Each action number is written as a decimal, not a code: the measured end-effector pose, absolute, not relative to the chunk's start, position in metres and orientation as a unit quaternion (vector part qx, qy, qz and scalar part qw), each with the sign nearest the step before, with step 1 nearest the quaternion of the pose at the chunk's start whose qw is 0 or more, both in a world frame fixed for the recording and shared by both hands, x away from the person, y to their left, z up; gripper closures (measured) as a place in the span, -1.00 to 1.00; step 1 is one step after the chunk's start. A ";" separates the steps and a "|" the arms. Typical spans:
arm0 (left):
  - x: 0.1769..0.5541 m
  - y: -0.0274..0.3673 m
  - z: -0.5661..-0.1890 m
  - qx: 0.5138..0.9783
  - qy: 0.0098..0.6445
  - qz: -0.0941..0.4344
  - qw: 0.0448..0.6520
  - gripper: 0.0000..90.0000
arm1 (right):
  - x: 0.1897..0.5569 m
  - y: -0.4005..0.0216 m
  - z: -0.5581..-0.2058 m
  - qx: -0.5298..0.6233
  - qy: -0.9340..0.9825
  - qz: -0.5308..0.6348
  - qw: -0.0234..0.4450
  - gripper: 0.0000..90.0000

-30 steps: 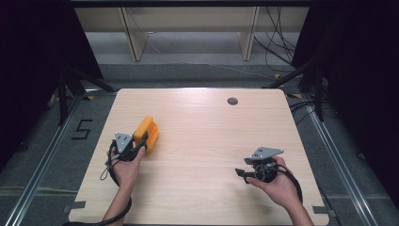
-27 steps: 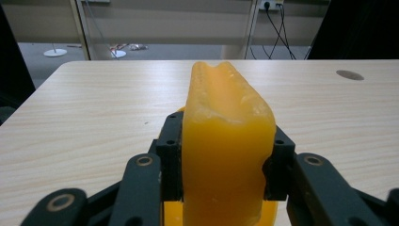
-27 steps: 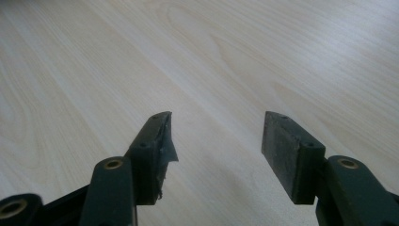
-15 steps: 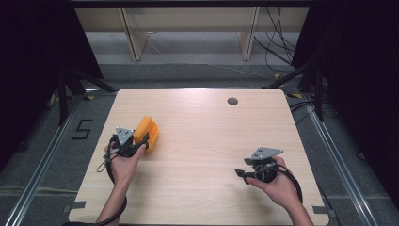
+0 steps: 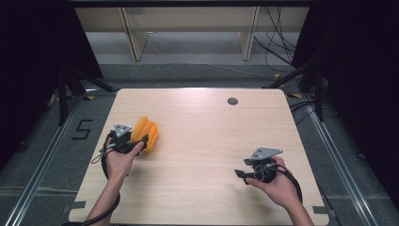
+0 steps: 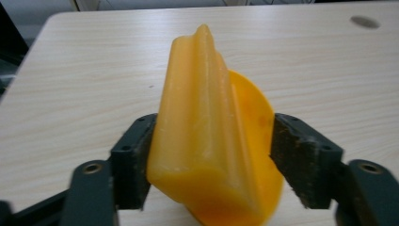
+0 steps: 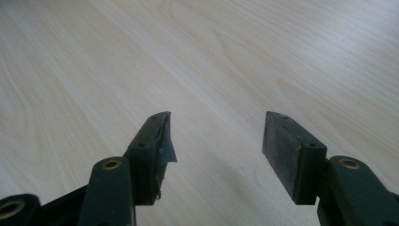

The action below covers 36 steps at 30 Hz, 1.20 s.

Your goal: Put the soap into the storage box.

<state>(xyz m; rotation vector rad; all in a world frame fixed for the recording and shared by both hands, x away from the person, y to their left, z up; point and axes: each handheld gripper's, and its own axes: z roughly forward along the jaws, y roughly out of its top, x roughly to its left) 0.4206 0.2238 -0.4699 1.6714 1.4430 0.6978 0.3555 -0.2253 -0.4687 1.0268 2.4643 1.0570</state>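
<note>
I take the table (image 5: 197, 188) as my landmark. Off its left edge, on the grey floor, I read a black "5" (image 5: 81, 129) marked beside a metal rail. Near the table's left edge my left gripper (image 5: 141, 140) sits with its jaws pressed onto an orange plastic piece (image 5: 146, 132), a ridged, folded-looking shape. In the left gripper view the orange piece (image 6: 211, 136) fills the gap between both pads, gripped at its lower part, its ridged top rising above the jaws and pointing toward the table's far edge. The table's middle is bare wood, with plenty of open room. A small dark round hole (image 5: 232, 100) lies close to the table's far edge, right of centre. Toward the table's near right corner, my right gripper (image 5: 241, 174) hovers with jaws spread wide and nothing between them; the right gripper view shows bare wood (image 7: 211, 61) ahead. I see no brand or label on the orange piece.
</note>
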 end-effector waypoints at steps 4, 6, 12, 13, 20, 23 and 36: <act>0.421 0.228 -0.468 0.656 0.579 0.267 0.405 -0.26 | 0.355 -0.227 -0.466 0.354 0.855 0.357 0.125 -0.05; 0.421 0.231 -0.465 0.657 0.578 0.265 0.405 -0.27 | 0.355 -0.228 -0.466 0.357 0.855 0.354 0.128 -0.05; 0.421 0.241 -0.462 0.666 0.577 0.249 0.403 -0.32 | 0.355 -0.227 -0.466 0.356 0.855 0.355 0.127 -0.05; 0.420 0.244 -0.461 0.666 0.575 0.248 0.404 -0.32 | 0.356 -0.227 -0.466 0.351 0.857 0.358 0.122 -0.05; 0.399 0.258 -0.451 0.670 0.567 0.225 0.423 -0.37 | 0.355 -0.228 -0.466 0.363 0.852 0.355 0.126 -0.05; 0.376 0.271 -0.455 0.685 0.550 0.204 0.431 -0.38 | 0.354 -0.229 -0.466 0.362 0.849 0.361 0.131 -0.05; 0.324 0.296 -0.500 0.669 0.552 0.176 0.465 -0.27 | 0.357 -0.228 -0.463 0.362 0.841 0.372 0.153 -0.01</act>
